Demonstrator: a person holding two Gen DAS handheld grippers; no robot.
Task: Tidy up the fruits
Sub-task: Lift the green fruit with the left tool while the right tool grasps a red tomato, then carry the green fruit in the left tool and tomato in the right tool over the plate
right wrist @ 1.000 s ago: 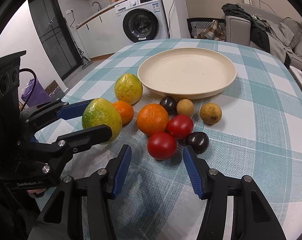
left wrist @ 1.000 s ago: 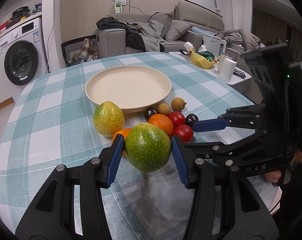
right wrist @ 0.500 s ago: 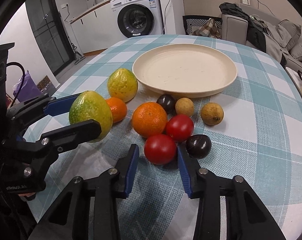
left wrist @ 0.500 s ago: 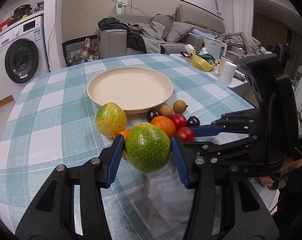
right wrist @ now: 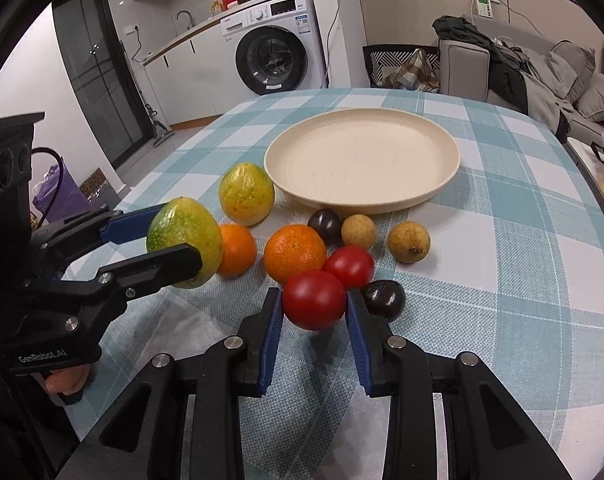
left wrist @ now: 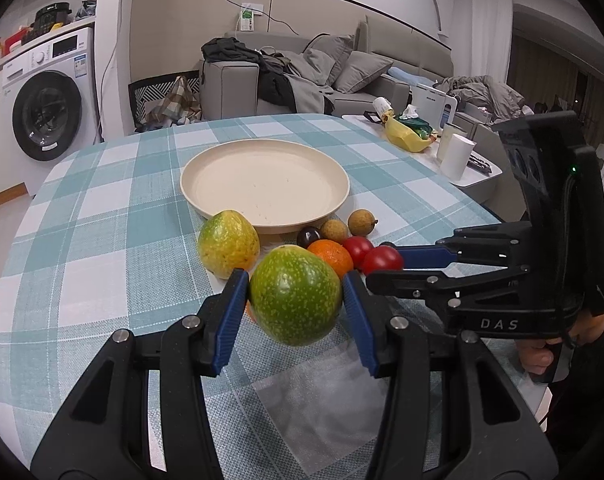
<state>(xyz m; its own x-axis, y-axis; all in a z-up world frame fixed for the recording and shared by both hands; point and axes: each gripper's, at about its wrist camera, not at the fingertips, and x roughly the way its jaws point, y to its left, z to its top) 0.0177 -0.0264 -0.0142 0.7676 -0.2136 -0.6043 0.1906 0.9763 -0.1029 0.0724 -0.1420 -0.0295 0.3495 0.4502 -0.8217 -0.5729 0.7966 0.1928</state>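
Right wrist: cream plate (right wrist: 441, 184) holds nothing.

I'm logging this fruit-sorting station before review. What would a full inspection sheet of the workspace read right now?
Surface: round table under a teal checked cloth.
Job's things: empty cream plate; a yellow-green fruit, two oranges, a second tomato, two dark plums, two longans loose beside it.
Clutter: nothing seen on the table.
Grippers: left hand-held gripper clamps a green fruit above the cloth; right hand-held gripper has just been closing, pads against a red tomato.
Cables: wire to wall socket.
Surroundings: washing machine, sofa, side table.
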